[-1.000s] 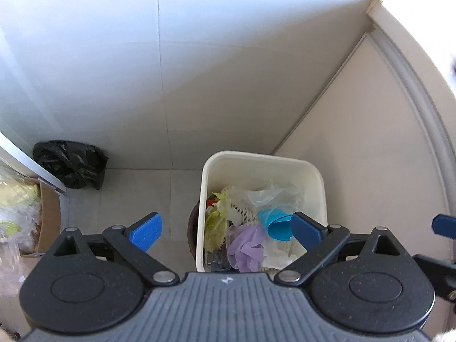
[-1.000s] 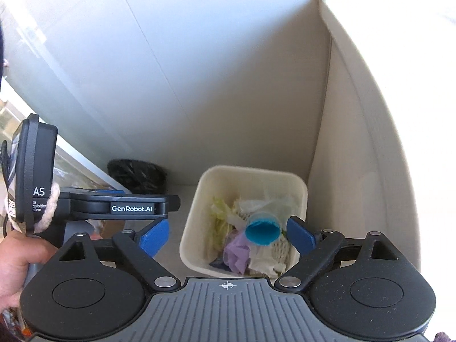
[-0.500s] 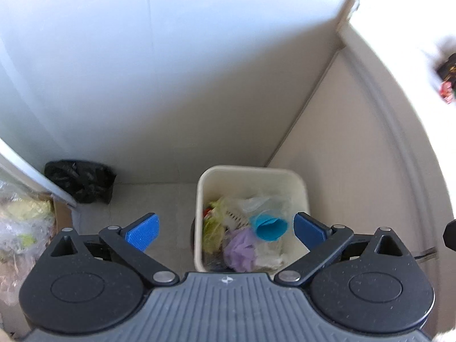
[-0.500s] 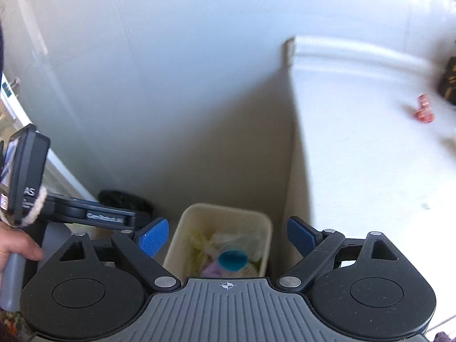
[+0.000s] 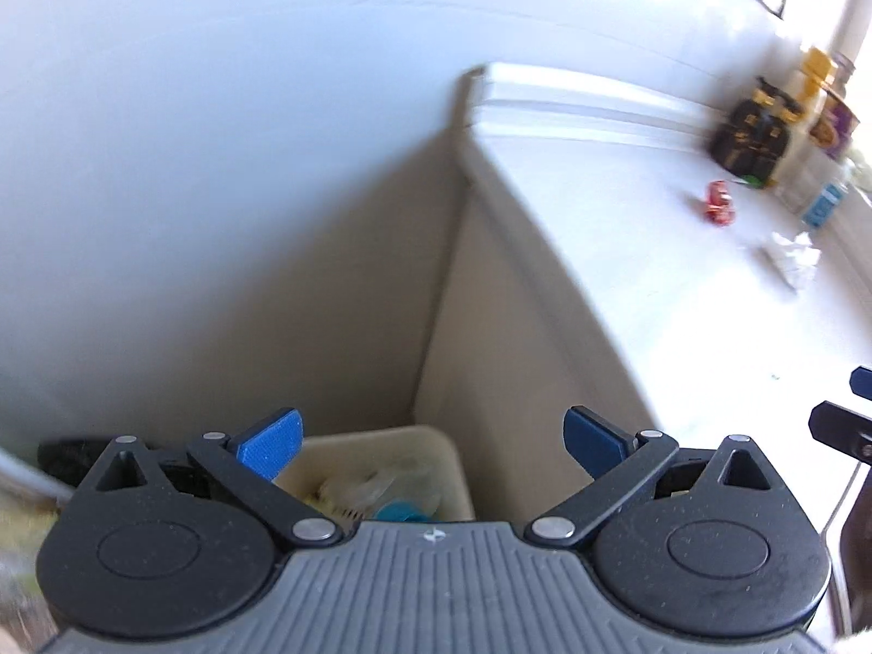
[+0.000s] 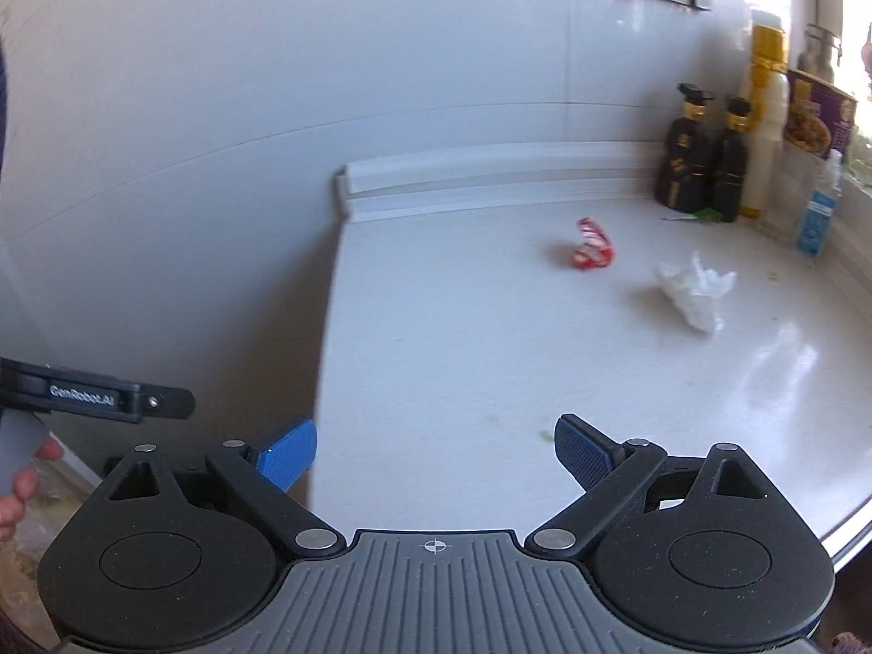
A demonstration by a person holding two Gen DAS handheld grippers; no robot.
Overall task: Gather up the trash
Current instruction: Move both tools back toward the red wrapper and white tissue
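Right wrist view looks over the broad white kitchen surface (image 6: pixel 490 354), where two pieces of trash lie near each other: a crumpled white paper tissue (image 6: pixel 695 291) ahead and to the right, and a smaller crushed red wrapper (image 6: pixel 591 252) beyond it, nearly straight ahead. The right tool (image 6: pixel 436 449) hangs released and empty above the near edge, judged the nearer one for either piece. Beside the surface on the floor, the cream plastic bin (image 5: pixel 436 463) holds assorted waste, including something blue. The left tool (image 5: pixel 433 436) hovers over it, released and empty.
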